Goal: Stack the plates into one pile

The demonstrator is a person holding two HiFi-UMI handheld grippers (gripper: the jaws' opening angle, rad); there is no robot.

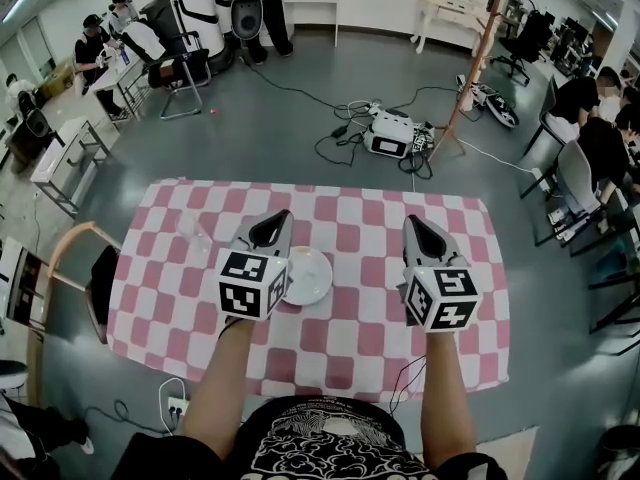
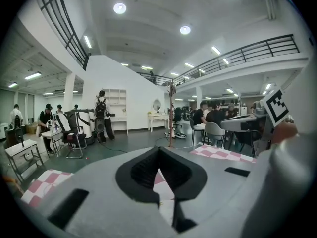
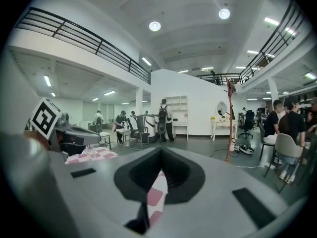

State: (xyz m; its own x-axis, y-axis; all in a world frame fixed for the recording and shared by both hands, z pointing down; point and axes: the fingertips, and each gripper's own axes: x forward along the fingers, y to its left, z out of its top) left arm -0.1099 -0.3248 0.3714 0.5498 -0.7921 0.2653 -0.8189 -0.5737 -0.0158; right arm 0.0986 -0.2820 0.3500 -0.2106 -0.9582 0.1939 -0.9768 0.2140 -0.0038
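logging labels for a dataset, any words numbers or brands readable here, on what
None readable.
Black-and-white marker cube of the left gripper, and that of the right gripper: square codes, no letters.
White print on the person's black t-shirt: too warped to read.

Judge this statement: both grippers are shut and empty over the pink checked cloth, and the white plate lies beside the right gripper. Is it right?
No. The head view shows the white plate beside the left gripper, not the right gripper. Both are shut and empty over the pink checked cloth.
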